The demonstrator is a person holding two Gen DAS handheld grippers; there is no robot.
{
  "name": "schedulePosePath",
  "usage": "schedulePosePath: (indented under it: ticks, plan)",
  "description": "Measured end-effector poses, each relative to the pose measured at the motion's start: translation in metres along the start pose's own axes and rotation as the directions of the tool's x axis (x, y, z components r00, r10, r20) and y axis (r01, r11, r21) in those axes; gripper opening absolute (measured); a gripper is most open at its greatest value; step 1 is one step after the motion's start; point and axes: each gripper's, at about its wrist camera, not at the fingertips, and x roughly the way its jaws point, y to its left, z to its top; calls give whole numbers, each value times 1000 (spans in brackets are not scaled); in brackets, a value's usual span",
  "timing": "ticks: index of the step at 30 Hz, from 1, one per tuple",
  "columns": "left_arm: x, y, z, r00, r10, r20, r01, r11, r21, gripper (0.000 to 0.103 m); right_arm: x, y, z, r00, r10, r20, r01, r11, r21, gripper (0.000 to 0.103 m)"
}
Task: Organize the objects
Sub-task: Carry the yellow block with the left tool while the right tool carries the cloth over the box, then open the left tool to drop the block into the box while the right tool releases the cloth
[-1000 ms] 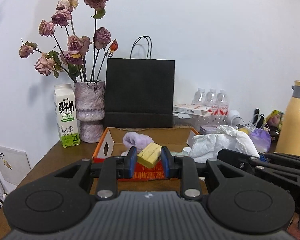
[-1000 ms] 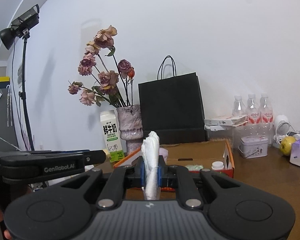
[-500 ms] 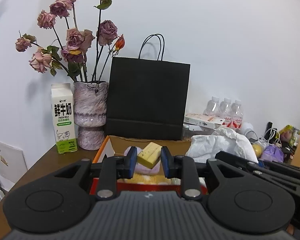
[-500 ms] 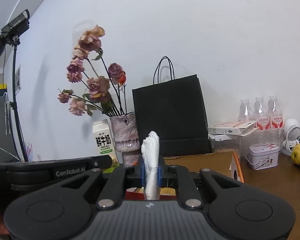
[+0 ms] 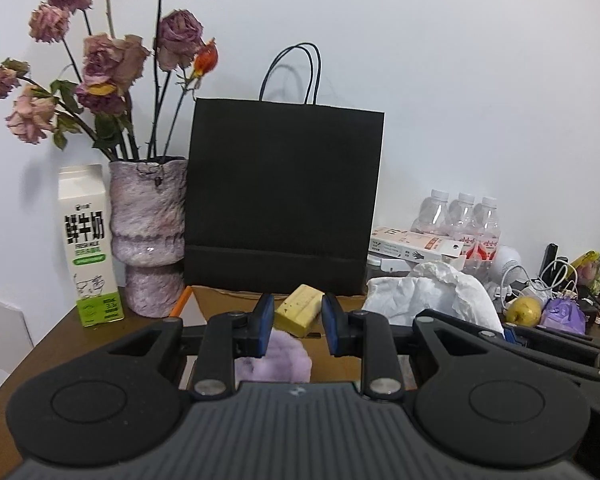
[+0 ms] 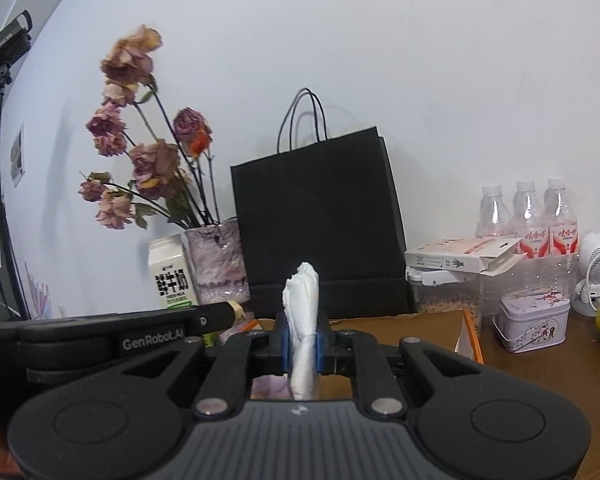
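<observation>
My left gripper (image 5: 297, 322) is shut on a small yellow block (image 5: 300, 309), held above an open cardboard box (image 5: 228, 300) with an orange rim. A fluffy purple thing (image 5: 278, 358) lies in the box just below the jaws. My right gripper (image 6: 303, 346) is shut on a crumpled white tissue (image 6: 302, 320) that sticks up between its blue pads. In the left wrist view the tissue (image 5: 428, 292) bulges at the right, hiding the right gripper's tips. The left gripper's arm (image 6: 140, 340) crosses the left of the right wrist view, level with my right gripper.
Behind the box stand a black paper bag (image 5: 284, 196), a purple vase of dried roses (image 5: 148, 232) and a milk carton (image 5: 88, 244). To the right are water bottles (image 6: 528, 220), a flat carton (image 6: 460, 260), a small tin (image 6: 534, 316) and a yellow fruit (image 5: 523, 311).
Both grippers have moved forward together over the box toward the black bag, which looms larger. The block and the tissue stay gripped.
</observation>
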Motion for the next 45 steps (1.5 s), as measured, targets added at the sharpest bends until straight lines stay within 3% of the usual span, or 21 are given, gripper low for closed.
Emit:
schedulePosePath:
  ticks: [13,27,36,40,43,45]
  plan:
    - [61,-6,3,999,4,-42,-2,999,44,26,54,-24,1,998,-23,-62,21,1000,-22,11]
    - [107,-3,-7,994,6,-110,-2,999,43,26,86,-40,-8,991,-77,-113,74,997,-31,11]
    - [122,7,-10,989,52,-140,-48,998,35,26,95,-46,-16,985,-113,-132,108,993,-44,11]
    - [121,7,-11,989,55,-138,-51,998,35,27,97,-47,-17,982,-121,-147,114,992,-51,16]
    - [120,9,-9,989,61,-131,-58,998,25,37,100,-48,-19,976,-150,-159,143,988,-59,19]
    - [119,11,-9,990,75,-124,-72,997,24,48,101,-50,-20,972,-161,-168,155,987,-53,29]
